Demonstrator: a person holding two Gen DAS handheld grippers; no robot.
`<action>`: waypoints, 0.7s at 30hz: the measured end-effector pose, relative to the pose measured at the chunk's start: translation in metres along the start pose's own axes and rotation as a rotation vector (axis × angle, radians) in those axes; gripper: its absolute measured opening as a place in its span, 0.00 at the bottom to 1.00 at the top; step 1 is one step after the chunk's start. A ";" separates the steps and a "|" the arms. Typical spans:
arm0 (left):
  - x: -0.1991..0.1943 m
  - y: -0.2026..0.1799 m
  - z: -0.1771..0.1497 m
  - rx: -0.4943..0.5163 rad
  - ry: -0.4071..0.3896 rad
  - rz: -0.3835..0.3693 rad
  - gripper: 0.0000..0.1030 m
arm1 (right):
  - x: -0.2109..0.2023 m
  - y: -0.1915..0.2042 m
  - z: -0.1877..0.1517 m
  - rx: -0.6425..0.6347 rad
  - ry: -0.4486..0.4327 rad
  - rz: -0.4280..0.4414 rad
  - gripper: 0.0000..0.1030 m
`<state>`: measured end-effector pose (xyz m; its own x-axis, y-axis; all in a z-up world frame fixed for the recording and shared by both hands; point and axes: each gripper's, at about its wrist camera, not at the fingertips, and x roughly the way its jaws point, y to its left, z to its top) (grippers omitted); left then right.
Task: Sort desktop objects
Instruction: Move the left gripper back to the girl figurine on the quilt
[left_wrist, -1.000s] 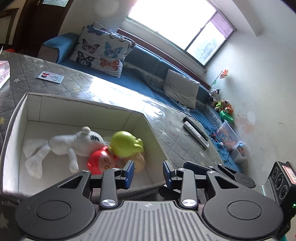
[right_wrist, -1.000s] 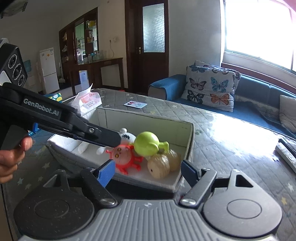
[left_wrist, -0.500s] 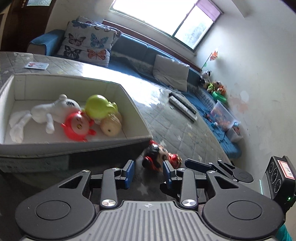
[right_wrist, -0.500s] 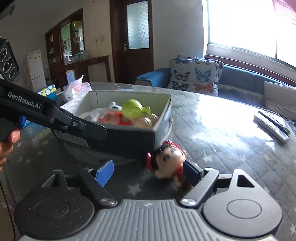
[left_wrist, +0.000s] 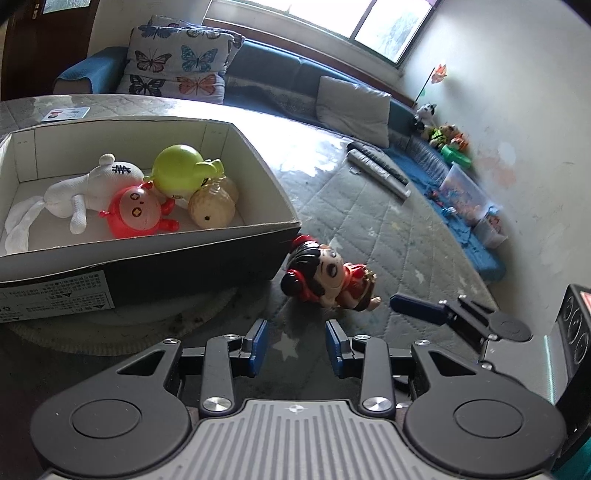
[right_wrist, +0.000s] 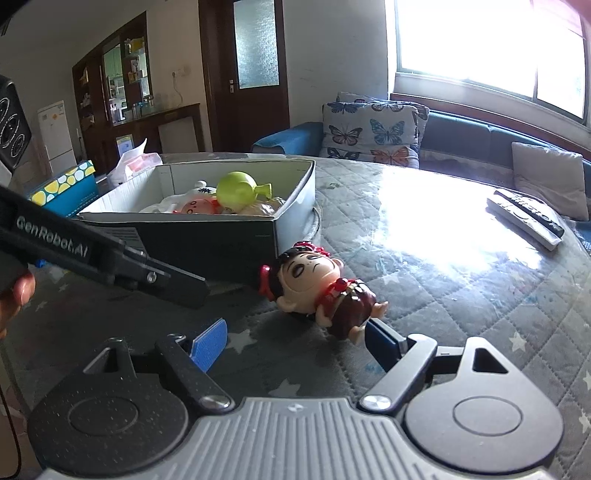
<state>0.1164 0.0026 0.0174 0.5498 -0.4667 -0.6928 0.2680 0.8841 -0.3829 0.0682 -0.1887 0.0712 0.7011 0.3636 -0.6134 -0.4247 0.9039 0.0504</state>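
A doll (left_wrist: 328, 275) (right_wrist: 317, 286) with black hair and red clothes lies on its back on the quilted table, just right of the cardboard box (left_wrist: 155, 258) (right_wrist: 236, 236). The box holds a white plush (left_wrist: 81, 192), a red round toy (left_wrist: 138, 212), a green toy (left_wrist: 181, 171) and a beige toy (left_wrist: 212, 208). My left gripper (left_wrist: 295, 347) is open above the table, short of the doll. Wide open, my right gripper (right_wrist: 295, 343) has its right finger beside the doll's legs. Nothing sits between either pair of pads.
Two remote controls (left_wrist: 378, 170) (right_wrist: 524, 218) lie further right on the table. A card (left_wrist: 66, 113) lies behind the box. A tissue pack (right_wrist: 136, 162) and a dotted blue box (right_wrist: 64, 188) stand left of it. A sofa with cushions runs behind.
Both grippers drew back from over the box and sank toward the table, bringing the doll beside the box into view. Their jaws stayed open.
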 end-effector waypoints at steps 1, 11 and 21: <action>0.001 0.000 0.000 -0.003 0.004 0.002 0.35 | 0.002 -0.001 0.000 0.001 0.002 -0.002 0.81; 0.011 0.003 0.004 -0.022 0.016 0.006 0.35 | 0.020 -0.014 0.008 -0.017 0.032 -0.026 0.82; 0.019 0.005 0.009 -0.038 0.021 -0.005 0.35 | 0.041 -0.021 0.015 -0.058 0.077 0.011 0.86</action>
<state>0.1348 -0.0012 0.0080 0.5320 -0.4719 -0.7030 0.2401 0.8803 -0.4092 0.1145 -0.1894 0.0565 0.6511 0.3531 -0.6718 -0.4663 0.8845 0.0129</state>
